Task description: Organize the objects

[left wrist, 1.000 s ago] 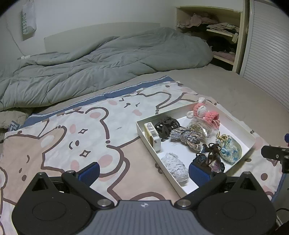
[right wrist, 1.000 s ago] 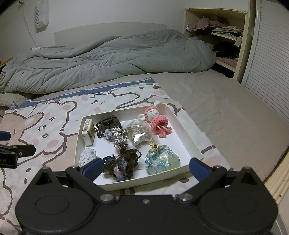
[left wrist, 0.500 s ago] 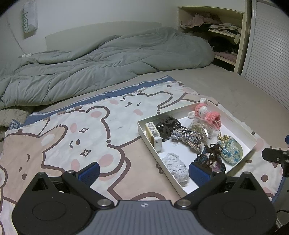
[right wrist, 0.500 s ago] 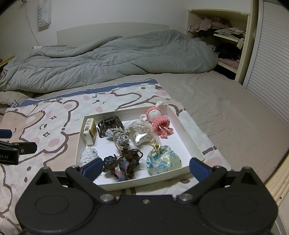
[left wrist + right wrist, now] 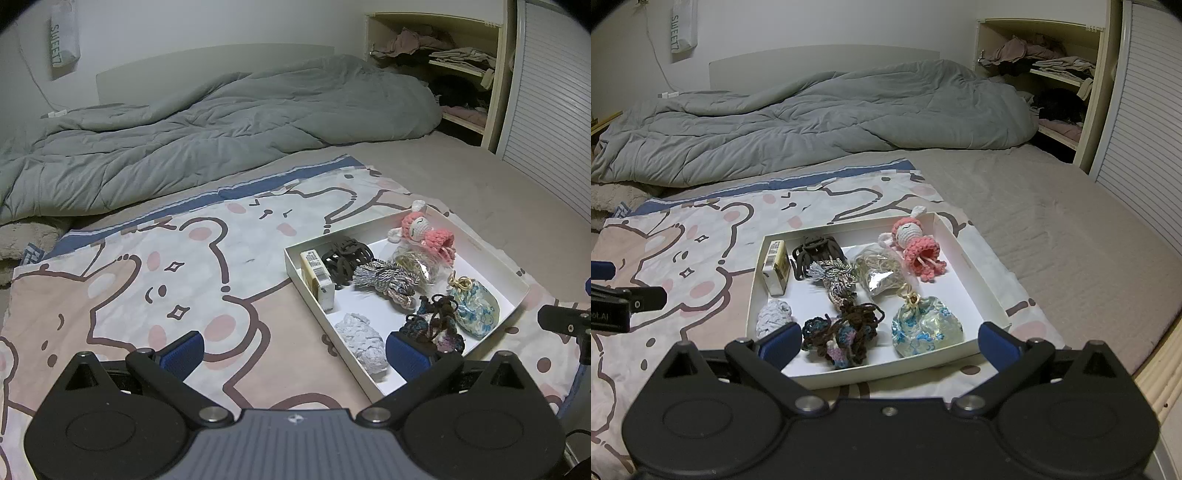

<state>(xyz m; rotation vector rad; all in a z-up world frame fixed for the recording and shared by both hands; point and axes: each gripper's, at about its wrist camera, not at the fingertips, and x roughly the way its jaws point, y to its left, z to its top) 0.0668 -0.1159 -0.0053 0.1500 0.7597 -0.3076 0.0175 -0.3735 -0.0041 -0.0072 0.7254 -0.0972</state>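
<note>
A gray duvet (image 5: 820,122) is being seen piled at 12 o'clock on the bed (image 5: 1052,229). A white tray (image 5: 975,273) of trinkets, including a pink crochet doll (image 5: 916,243), is being carried by the cartoon-bear sheet (image 5: 147,266). The left tool (image 5: 293,349) and right tool (image 5: 888,341) are being held wide, gripping nothing.

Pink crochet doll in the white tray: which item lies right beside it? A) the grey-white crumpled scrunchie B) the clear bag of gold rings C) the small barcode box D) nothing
B: the pink crochet doll lies against the clear bag of gold rings in the tray's far corner.
</note>
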